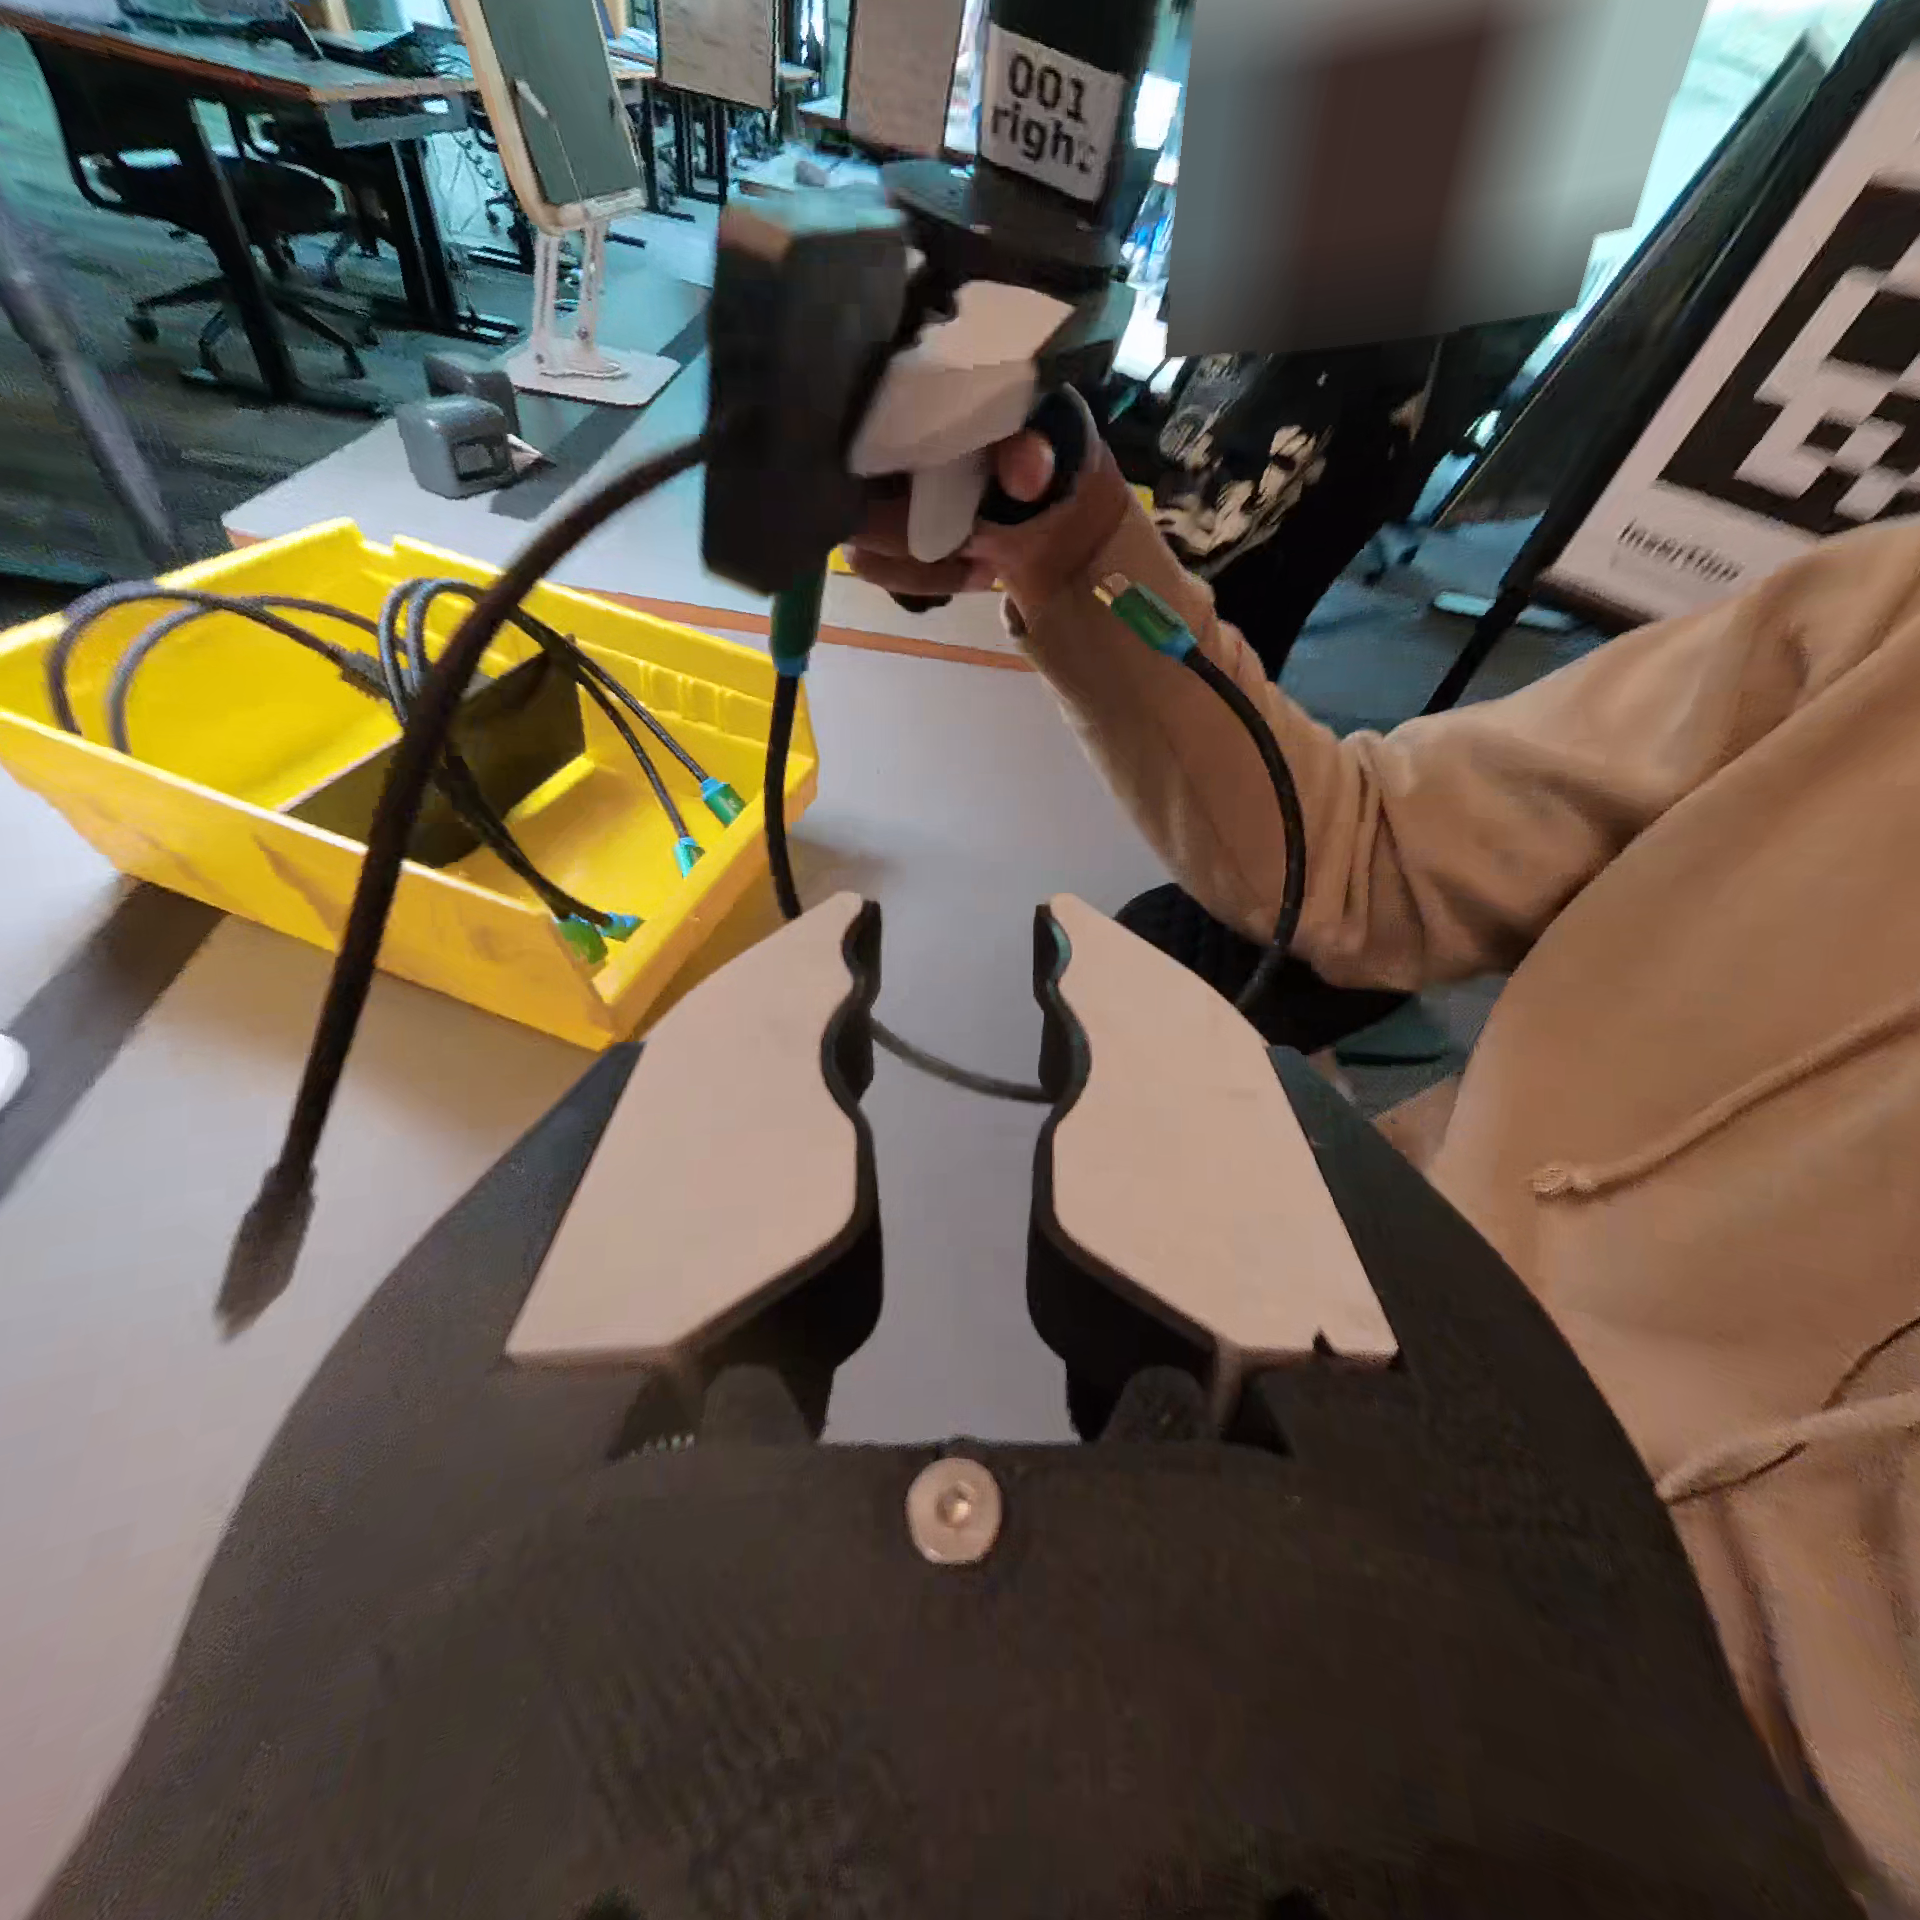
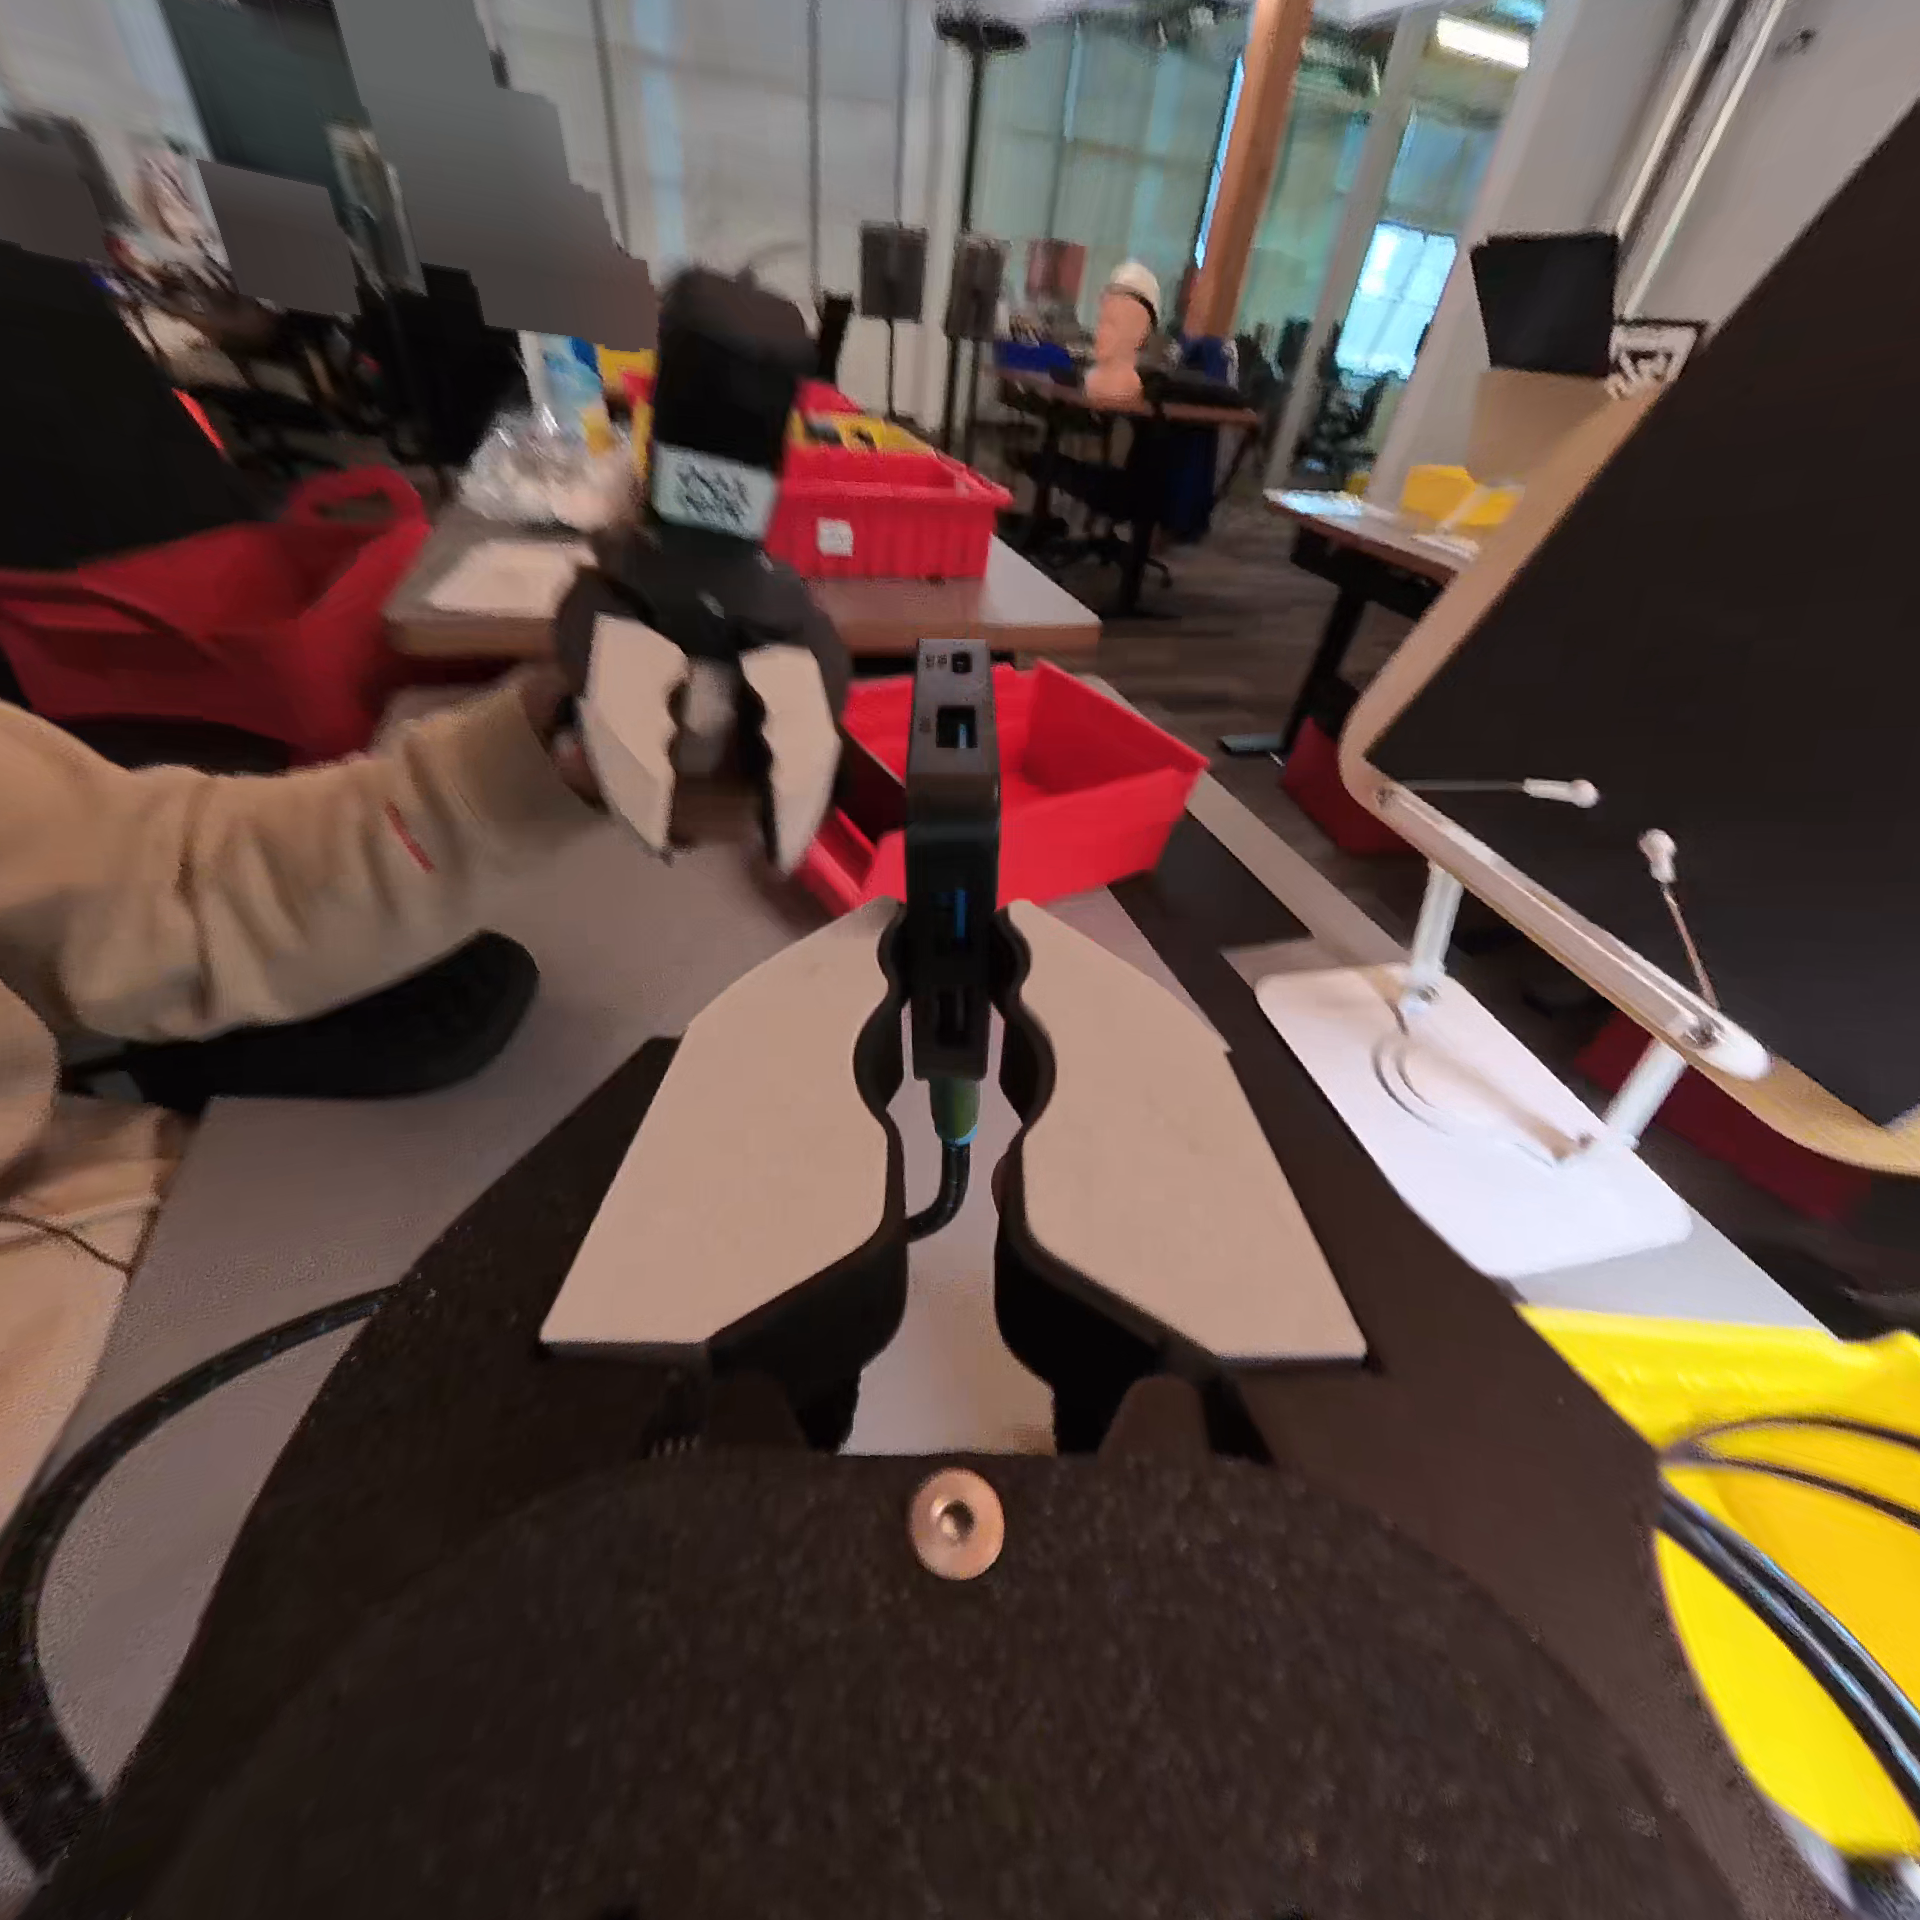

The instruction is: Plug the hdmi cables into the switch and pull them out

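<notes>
My right gripper point(image 2: 951, 935) is shut on a black HDMI switch point(image 2: 951, 769) and holds it upright above the table. A black cable with a green plug point(image 2: 956, 1107) is plugged into the switch's lower end. In the left wrist view the switch point(image 1: 800, 395) hangs in the right gripper point(image 1: 935, 395), with the green plug point(image 1: 795, 623) under it. That cable's other green plug point(image 1: 1143, 613) dangles by the person's wrist. A thicker black cable point(image 1: 353, 935) swings left from the switch. My left gripper point(image 1: 956, 935) is open and empty, low over the table, and also shows in the right wrist view point(image 2: 717, 769).
A yellow bin point(image 1: 312, 894) at the left holds a black box point(image 1: 488, 748) and several cables with green and blue plugs. A red bin point(image 2: 1091, 790) sits beyond the switch. A tilted board on a white stand point(image 2: 1455, 1122) is at the right. A person's beige sleeve point(image 1: 1455, 810) crosses the table. There is about 11 cm between the tips of the two grippers.
</notes>
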Demonstrator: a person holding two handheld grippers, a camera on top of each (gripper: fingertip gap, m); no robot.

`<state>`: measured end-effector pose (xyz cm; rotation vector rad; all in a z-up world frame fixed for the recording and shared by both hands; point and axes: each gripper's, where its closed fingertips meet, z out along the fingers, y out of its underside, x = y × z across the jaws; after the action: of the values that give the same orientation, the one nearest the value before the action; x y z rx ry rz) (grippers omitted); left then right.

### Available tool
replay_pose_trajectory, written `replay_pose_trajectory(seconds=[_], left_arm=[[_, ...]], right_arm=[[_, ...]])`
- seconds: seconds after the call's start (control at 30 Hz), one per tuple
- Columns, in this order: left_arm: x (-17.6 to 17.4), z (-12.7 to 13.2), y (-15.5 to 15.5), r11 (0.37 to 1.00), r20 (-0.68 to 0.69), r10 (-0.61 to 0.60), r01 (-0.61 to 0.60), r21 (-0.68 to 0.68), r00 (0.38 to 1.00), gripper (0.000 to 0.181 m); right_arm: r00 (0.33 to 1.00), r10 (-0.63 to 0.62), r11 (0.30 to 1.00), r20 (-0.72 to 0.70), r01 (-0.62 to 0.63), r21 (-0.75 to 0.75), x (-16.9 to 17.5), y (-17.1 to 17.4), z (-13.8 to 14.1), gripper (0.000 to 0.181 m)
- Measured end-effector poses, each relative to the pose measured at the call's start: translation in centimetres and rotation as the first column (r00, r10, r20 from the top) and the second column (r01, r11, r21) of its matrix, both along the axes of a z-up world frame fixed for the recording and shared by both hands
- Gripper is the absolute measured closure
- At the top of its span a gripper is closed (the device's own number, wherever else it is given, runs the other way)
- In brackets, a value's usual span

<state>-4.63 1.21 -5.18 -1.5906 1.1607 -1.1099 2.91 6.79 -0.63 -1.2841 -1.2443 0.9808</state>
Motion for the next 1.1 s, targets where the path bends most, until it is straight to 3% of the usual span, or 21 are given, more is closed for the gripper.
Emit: replay_pose_trajectory(seconds=[0.1,0.17,0.3,0.4,0.43,0.57,0.73,0.93,1.1], left_arm=[[0.4,1.1,0.4,0.979,-0.056,0.131,-0.121,0.163,0.990,0.147],[0.7,0.9,0.9,0.955,-0.097,0.200,-0.173,0.239,0.975,0.142],[2.0,-3.0,0.6,0.961,-0.303,0.180,-0.102,0.256,0.936,0.133],[2.3,-6.2,-0.5,0.973,-0.455,0.087,0.022,0.228,0.886,0.167],[2.4,-6.2,-0.3,0.972,-0.442,0.093,0.016,0.236,0.892,0.167],[1.6,-3.5,0.9,0.970,-0.270,0.122,-0.057,0.238,0.955,0.167],[-1.1,1.7,2.1,0.975,0.134,0.123,-0.145,0.170,0.983,0.167],[-3.0,5.8,1.8,0.995,0.512,0.048,-0.087,0.051,0.858,0.167],[-2.5,6.1,3.1,0.992,0.660,0.111,-0.127,-0.024,0.743,0.167]], right_arm=[[0.987,-0.038,0.999,0.158,0.034,0.032,0.8,0.1,-2.2,0.168],[0.962,0.019,0.999,0.271,-0.030,0.037,-0.4,-1.3,-4.1,0.168],[0.856,0.179,0.977,0.485,-0.212,0.013,-4.4,-5.1,-8.3,0.168],[0.839,0.230,0.962,0.493,-0.274,0.017,-6.2,-6.6,-8.9,0.168],[0.845,0.228,0.962,0.485,-0.271,0.019,-6.3,-6.5,-8.8,0.167],[0.949,0.208,0.977,0.236,-0.215,0.006,-5.3,-4.9,-4.6,0.160],[0.995,0.095,0.995,-0.014,-0.095,0.023,-1.6,-0.9,-1.3,0.154],[0.973,0.087,0.988,-0.214,-0.112,-0.107,-0.7,2.4,-2.4,0.162],[0.938,0.183,0.976,-0.293,-0.209,-0.062,-5.2,-0.3,-1.8,0.155]])
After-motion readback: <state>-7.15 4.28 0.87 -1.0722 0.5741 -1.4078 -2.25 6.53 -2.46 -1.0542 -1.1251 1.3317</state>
